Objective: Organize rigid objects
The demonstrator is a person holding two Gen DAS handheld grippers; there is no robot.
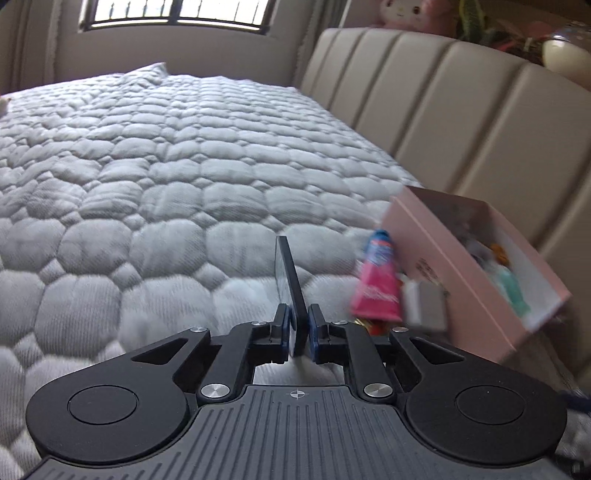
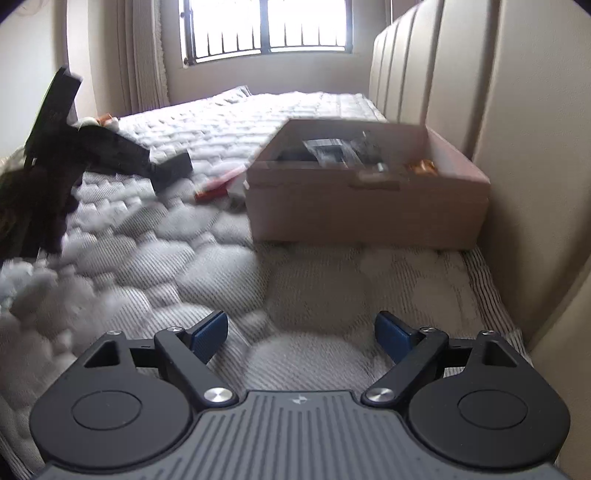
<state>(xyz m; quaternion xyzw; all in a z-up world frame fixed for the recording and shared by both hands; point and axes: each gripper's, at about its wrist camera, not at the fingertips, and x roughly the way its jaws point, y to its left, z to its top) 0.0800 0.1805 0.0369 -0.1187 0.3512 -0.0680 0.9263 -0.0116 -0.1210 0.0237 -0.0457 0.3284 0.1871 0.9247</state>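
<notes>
My left gripper [image 1: 297, 325] is shut on a thin dark flat slab [image 1: 287, 273], held edge-up above the quilted mattress [image 1: 147, 184]. To its right stands an open pink box [image 1: 436, 266] with several small items inside. A pink tube [image 1: 376, 280] and a grey block [image 1: 424, 306] lie against the box's side. My right gripper [image 2: 301, 334] is open and empty, low over the mattress [image 2: 295, 280], in front of the same box [image 2: 365, 206]. In the right wrist view the left gripper [image 2: 170, 168] appears at the left holding the slab, with the pink tube [image 2: 221, 181] beside the box.
A padded beige headboard [image 1: 443, 110] runs along the right of the bed, close behind the box; it also shows in the right wrist view [image 2: 517, 147]. A barred window [image 2: 266, 29] is at the far end. Plush toys [image 1: 417, 14] sit above the headboard.
</notes>
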